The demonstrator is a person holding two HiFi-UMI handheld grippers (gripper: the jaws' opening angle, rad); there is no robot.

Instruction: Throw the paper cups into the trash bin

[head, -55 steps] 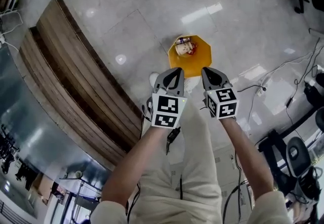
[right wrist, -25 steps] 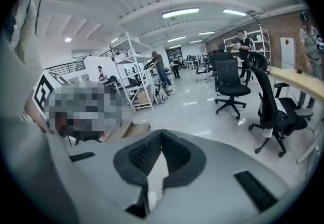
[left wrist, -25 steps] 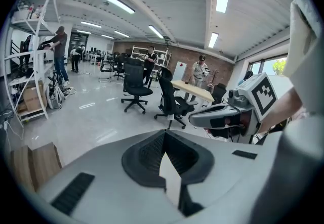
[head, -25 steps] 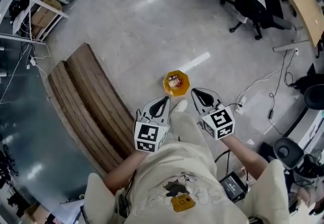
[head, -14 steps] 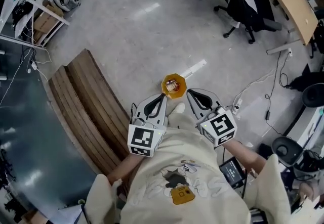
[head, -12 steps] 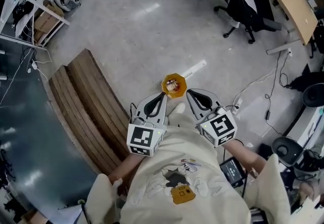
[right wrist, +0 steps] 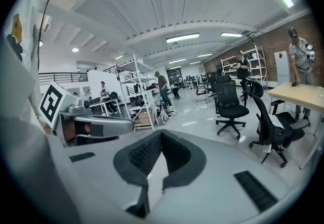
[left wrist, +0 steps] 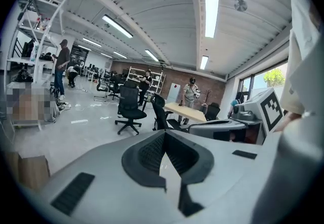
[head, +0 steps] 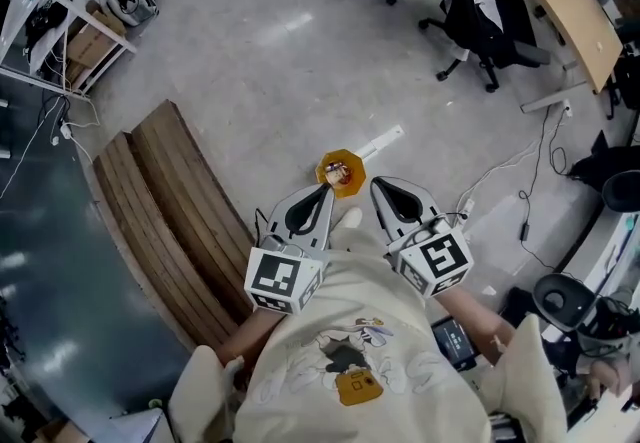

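Note:
An orange eight-sided trash bin [head: 351,185] stands on the grey floor, just beyond my two grippers in the head view. Paper cups [head: 336,171] lie inside it. My left gripper [head: 324,190] is held close to the body, its jaws shut with nothing between them. Beside it my right gripper [head: 379,184] is also shut and empty. Both gripper views look out level across the room. There the left gripper [left wrist: 164,133] and the right gripper [right wrist: 161,133] show their jaws meeting at the tips. No cup or bin appears in either gripper view.
A curved wooden bench [head: 170,211] runs along the floor at the left. Black office chairs [head: 480,1] and a wooden desk [head: 555,6] stand at the upper right. Cables [head: 520,171] trail over the floor at the right. Metal shelving [head: 60,21] is at the upper left.
The head view has pulled up and away, so the bin now looks much smaller and farther. Both grippers have drawn back against the body and stay shut.

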